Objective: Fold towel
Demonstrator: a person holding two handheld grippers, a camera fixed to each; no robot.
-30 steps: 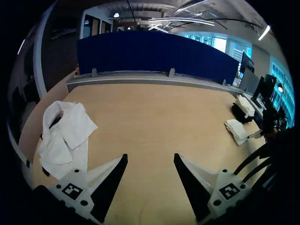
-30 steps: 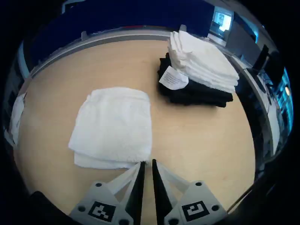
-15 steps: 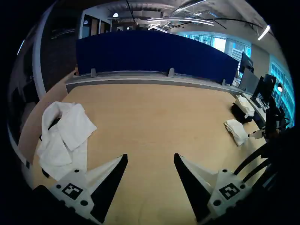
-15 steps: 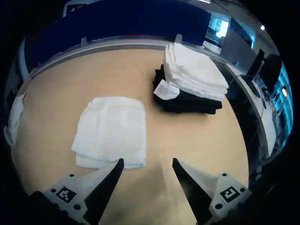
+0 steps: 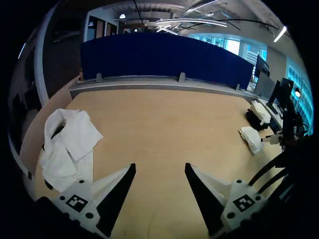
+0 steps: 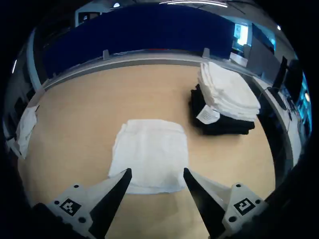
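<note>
Fingers [image 6: 113, 195] of right gripper [image 6: 156, 170] spread over near edge of folded towel [image 6: 151, 155], towel stack [image 6: 229, 91] at two o'clock, left gripper [image 5: 160, 165] fingers [image 5: 115, 191] spread above table [image 5: 167, 119], crumpled towels [image 5: 67, 147] at nine o'clock

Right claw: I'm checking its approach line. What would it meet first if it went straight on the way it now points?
Probably the folded white towel flat on the wooden table; its near edge sits between the fingers of the open right claw. The claw's height above the cloth is unclear.
</note>
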